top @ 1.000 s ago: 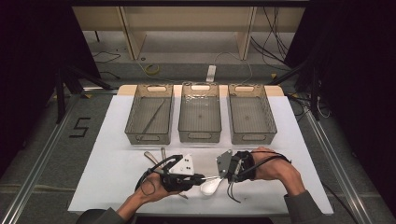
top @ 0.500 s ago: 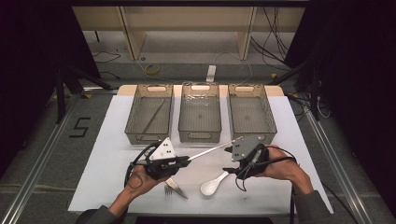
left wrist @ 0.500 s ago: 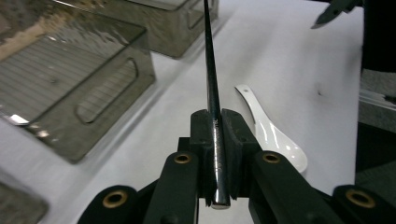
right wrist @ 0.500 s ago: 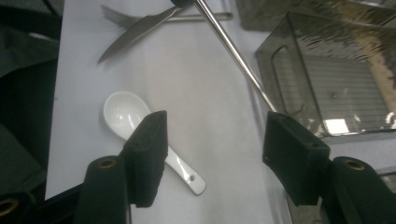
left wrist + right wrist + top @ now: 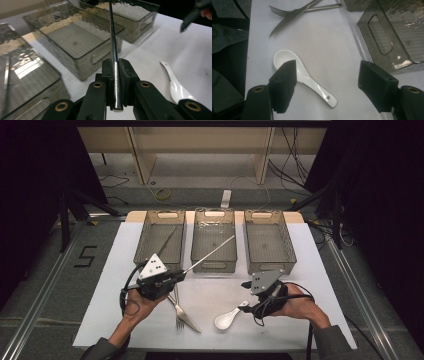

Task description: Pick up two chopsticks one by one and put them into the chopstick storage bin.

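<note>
High view: we read a "5" (image 5: 86, 256) marked on the floor.
We see the left gripper (image 5: 181, 274) clenching a metal rod (image 5: 210, 252) over the middle bin (image 5: 214, 265); the right gripper (image 5: 325, 82), jaws just opening, straddles the white spoon (image 5: 304, 78).

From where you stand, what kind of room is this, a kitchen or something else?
Probably a lab recording bench, not a kitchen: a white-covered table on bare grey floor, loose cables behind it, three smoky clear plastic bins lined up for sorting, and a hand-held black gripper clamping a thin metal rod.
</note>
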The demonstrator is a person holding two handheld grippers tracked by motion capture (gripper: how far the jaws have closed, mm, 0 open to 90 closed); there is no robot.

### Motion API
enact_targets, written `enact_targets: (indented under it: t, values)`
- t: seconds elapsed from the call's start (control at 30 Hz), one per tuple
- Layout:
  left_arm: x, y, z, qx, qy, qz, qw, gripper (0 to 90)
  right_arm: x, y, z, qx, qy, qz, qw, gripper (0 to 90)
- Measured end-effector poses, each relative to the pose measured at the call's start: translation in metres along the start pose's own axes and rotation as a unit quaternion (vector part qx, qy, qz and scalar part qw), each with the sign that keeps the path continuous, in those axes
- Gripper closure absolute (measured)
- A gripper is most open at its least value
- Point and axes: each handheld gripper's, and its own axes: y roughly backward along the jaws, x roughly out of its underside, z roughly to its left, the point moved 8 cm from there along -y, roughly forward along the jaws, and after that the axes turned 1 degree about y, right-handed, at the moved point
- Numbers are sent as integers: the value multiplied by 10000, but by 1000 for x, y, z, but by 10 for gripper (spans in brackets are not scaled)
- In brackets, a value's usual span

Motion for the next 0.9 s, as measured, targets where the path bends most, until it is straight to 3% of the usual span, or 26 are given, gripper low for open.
enact_targets:
  t: [0.17,0.27,0.4,0.73,0.9]
  values:
    - [1,12,27,-329,360,-193,9986,832,4,-7,1,-45,25,124,9999,314]
    - [3,19,44,-590,566,-268,9963,832,6,-9,2,-79,-10,181,9998,314]
    - [7,25,65,-876,893,-380,9914,832,8,-12,2,-90,-14,244,9997,313]
    - [12,23,103,-1291,1188,-409,9836,832,10,-15,3,-155,-75,260,9995,291]
    - [15,18,115,-1372,1328,-373,9809,832,11,-16,2,-177,-105,256,9995,285]
